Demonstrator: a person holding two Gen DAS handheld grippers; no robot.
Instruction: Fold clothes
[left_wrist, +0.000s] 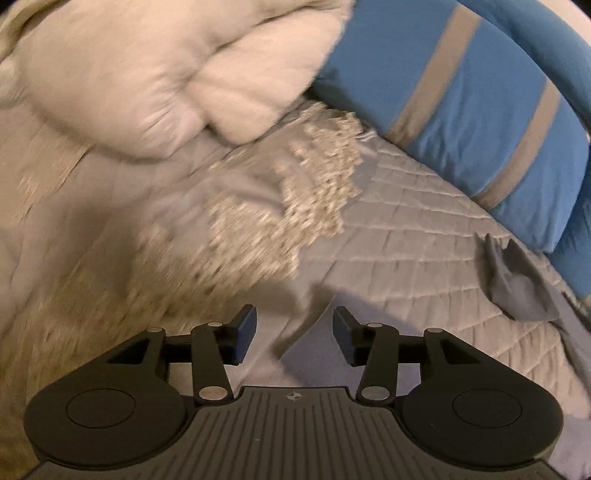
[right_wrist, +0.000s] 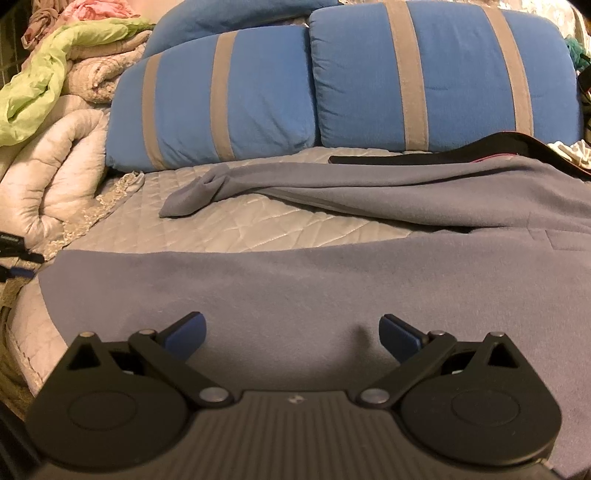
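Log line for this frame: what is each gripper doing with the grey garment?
left gripper: open, nothing between jaws | right gripper: open above grey garment, not gripping | garment spread on quilted bed cover

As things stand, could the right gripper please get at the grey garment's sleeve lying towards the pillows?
Probably yes. The right gripper is open above the grey garment, and only flat cloth and bare quilt separate it from the sleeve.
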